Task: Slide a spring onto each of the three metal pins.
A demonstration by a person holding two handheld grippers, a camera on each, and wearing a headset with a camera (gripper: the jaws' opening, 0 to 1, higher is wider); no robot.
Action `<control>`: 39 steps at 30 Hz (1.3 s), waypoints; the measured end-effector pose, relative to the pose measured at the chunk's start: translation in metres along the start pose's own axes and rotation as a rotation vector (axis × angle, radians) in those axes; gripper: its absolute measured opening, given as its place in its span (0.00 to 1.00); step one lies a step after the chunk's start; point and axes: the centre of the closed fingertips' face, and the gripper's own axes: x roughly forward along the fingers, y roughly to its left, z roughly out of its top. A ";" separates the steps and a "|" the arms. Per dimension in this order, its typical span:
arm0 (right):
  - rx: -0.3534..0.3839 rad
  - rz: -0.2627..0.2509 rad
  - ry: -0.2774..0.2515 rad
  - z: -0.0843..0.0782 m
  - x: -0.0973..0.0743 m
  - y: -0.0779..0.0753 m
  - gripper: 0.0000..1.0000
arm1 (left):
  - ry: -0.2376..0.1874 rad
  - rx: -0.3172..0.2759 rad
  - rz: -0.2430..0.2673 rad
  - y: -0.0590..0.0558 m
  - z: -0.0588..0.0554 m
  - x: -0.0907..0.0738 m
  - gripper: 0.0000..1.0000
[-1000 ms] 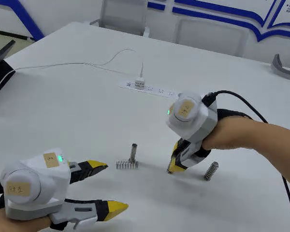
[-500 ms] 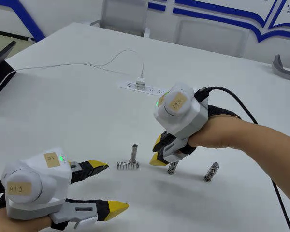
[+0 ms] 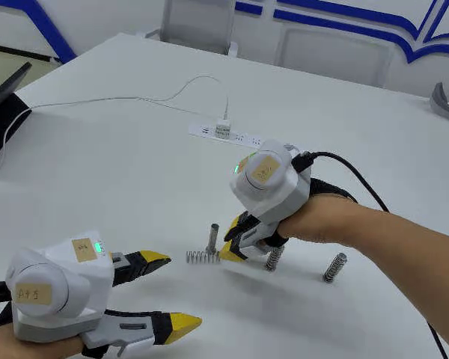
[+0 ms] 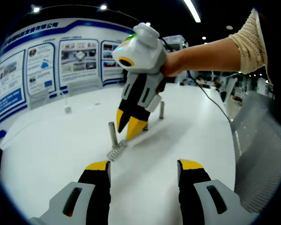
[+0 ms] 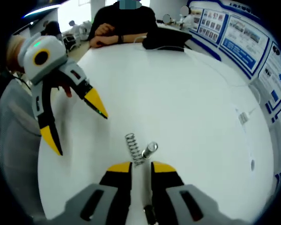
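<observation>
My right gripper, jaws a narrow slit apart and pinching nothing, hovers just beside the bare pin and the spring lying at its foot, toward the worktop's near edge; left gripper spread wide.

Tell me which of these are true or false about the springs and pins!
1. One spring lies flat on the table. True.
2. All three pins already wear springs. False: the pin beside the lying spring stands bare.
3. The left gripper is open and holds nothing. True.
4. The right gripper is carrying a spring. False: its jaws are slightly apart with nothing between them, and they point at the lying spring.
</observation>
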 end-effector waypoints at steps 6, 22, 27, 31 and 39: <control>0.010 0.008 -0.003 -0.001 0.010 0.000 0.16 | 0.004 -0.003 0.005 0.002 -0.001 -0.001 0.58; 0.027 0.050 0.001 -0.005 0.018 0.014 0.12 | 0.019 -0.009 0.006 0.003 -0.006 -0.003 0.57; 0.024 0.064 0.012 -0.005 0.022 0.018 0.12 | 0.019 -0.009 0.009 0.003 -0.006 -0.005 0.57; 0.024 0.068 0.021 -0.005 0.021 0.020 0.12 | 0.021 -0.008 0.015 0.005 -0.006 -0.006 0.57; -0.036 0.081 0.038 -0.003 0.004 0.034 0.11 | 0.020 0.003 0.016 0.006 -0.004 -0.005 0.57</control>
